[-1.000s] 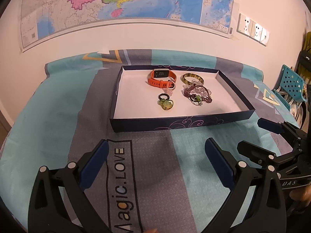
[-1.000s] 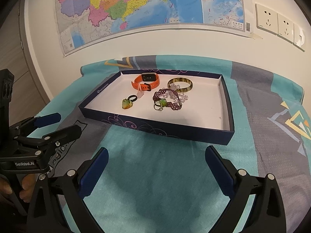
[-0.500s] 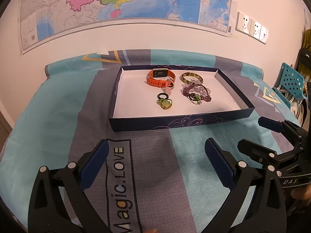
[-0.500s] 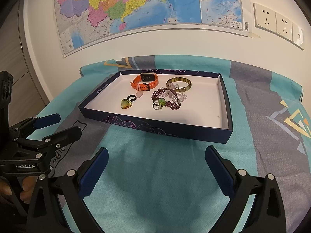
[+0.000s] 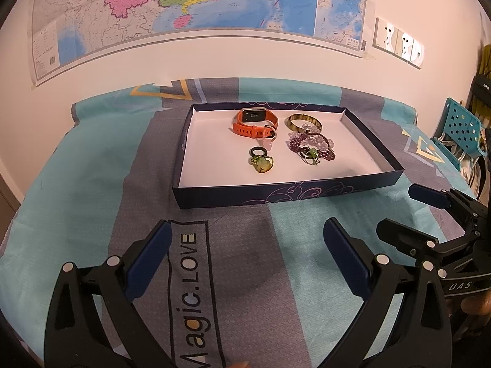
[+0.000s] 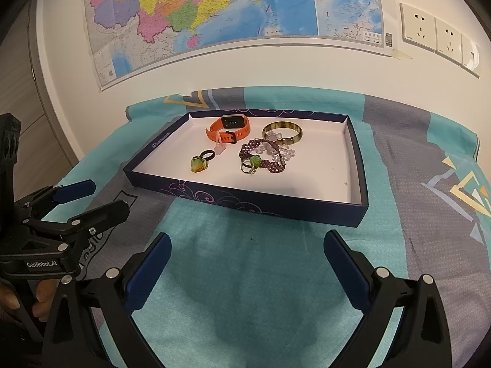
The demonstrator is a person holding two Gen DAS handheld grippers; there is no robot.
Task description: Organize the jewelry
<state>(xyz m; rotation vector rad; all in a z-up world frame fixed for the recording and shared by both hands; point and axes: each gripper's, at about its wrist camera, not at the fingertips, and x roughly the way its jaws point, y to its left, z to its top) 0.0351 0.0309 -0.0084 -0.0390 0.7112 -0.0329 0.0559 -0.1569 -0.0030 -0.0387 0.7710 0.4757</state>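
A dark blue tray [image 5: 276, 194] [image 6: 245, 202] with a white floor lies on the cloth. In it lie an orange watch [image 5: 254, 121] [image 6: 228, 128], a brown bangle [image 5: 303, 121] [image 6: 283, 130], a purple bead bracelet [image 5: 311, 148] [image 6: 264, 156] with clear beads, a black ring [image 5: 258, 152] [image 6: 207, 154] and a green pendant [image 5: 263, 163] [image 6: 199, 164]. My left gripper [image 5: 245, 245] is open and empty, short of the tray's near wall. My right gripper [image 6: 245, 251] is open and empty, also short of the tray.
A teal and grey patterned cloth [image 5: 92, 168] covers the table. A wall with a map [image 5: 199, 6] and sockets [image 6: 435, 35] stands behind. A teal perforated basket [image 5: 460, 128] sits at the far right. Each gripper shows in the other's view: the right [image 5: 435, 214], the left [image 6: 79, 202].
Both grippers have drawn back a little from the tray, which looks slightly smaller. Both stay open and empty. The jewelry has not moved.
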